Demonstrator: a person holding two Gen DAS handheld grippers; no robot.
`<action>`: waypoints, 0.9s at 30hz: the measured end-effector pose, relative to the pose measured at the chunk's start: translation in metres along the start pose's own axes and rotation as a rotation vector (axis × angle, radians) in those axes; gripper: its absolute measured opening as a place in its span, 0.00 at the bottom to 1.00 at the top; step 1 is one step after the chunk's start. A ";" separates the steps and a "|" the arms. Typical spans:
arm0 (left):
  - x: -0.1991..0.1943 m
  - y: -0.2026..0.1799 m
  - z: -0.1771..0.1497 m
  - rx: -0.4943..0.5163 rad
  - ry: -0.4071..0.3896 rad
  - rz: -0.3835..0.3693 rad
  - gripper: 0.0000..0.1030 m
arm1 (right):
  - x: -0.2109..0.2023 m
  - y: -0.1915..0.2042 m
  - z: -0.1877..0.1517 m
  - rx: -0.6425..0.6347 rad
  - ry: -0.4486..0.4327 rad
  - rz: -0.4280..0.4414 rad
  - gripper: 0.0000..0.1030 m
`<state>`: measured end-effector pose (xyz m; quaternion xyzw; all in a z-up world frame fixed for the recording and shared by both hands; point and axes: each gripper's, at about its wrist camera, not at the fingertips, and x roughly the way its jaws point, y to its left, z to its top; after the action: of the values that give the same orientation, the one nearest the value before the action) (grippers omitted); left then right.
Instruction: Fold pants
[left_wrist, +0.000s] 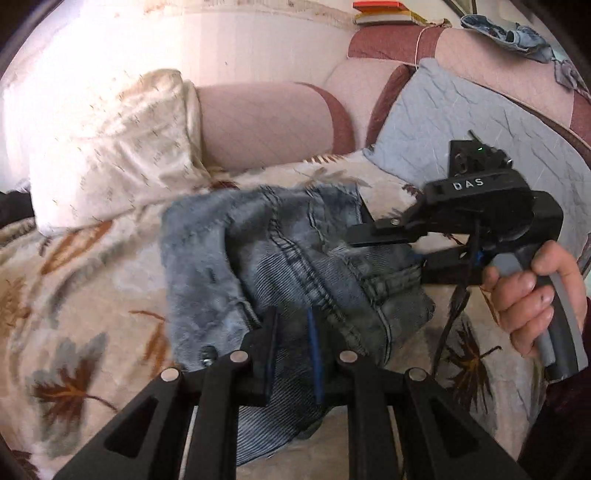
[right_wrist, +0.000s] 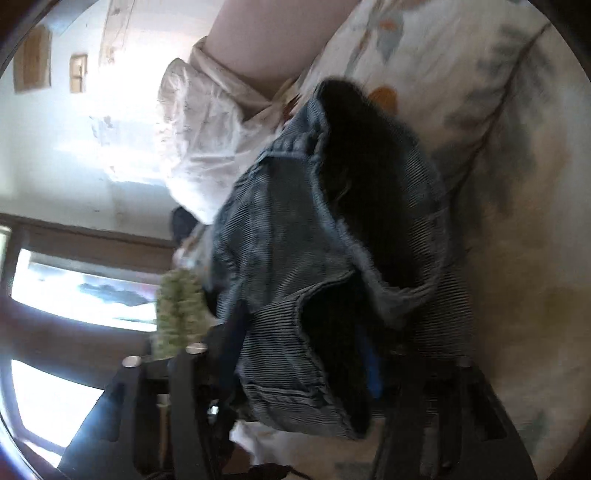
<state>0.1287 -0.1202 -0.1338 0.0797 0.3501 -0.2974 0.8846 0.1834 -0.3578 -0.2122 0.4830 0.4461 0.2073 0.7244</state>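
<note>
Denim, faded blue and ribbed with fine lines, makes up the pants (left_wrist: 295, 258), which hang bunched between the two grippers above a leaf-patterned bedspread (left_wrist: 92, 314). Dark double stitching runs along a seam down the cloth, and the paler inner side is turned out on the part lying ahead and to the left of the left gripper (left_wrist: 293, 354). In the right wrist view the pants (right_wrist: 280, 258) gape open just ahead of the fingers, showing a dark inside.

Cloth fills the gap between the left gripper's fingers, which stand close together and pinch a fold of denim; a blue pad edge shows against the fabric. Ahead and to the right of it, the right gripper (left_wrist: 384, 243) lies turned on its side, its fingers nipping the opposite edge of the pants. The right hand (left_wrist: 532, 295) wraps the grey handle, with fingers curled round the trigger. In the right wrist view the right gripper (right_wrist: 299, 354) has denim draped between and over its fingers.

Beyond the pants lie a cream pillow (left_wrist: 110, 147) and a grey-blue cushion (left_wrist: 461, 122), against a pink sofa back (left_wrist: 266, 122).
</note>
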 end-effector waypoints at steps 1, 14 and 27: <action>-0.005 0.003 0.000 0.002 -0.009 0.022 0.17 | -0.003 0.005 0.000 -0.020 -0.014 0.016 0.17; 0.001 0.052 -0.010 -0.097 0.048 0.106 0.28 | -0.071 0.038 0.003 -0.201 -0.296 -0.201 0.09; 0.025 0.019 -0.013 -0.005 0.088 0.050 0.24 | 0.035 0.048 -0.030 -0.365 0.096 -0.457 0.11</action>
<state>0.1467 -0.1121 -0.1616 0.0995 0.3873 -0.2706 0.8757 0.1823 -0.2956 -0.1896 0.2215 0.5322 0.1384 0.8053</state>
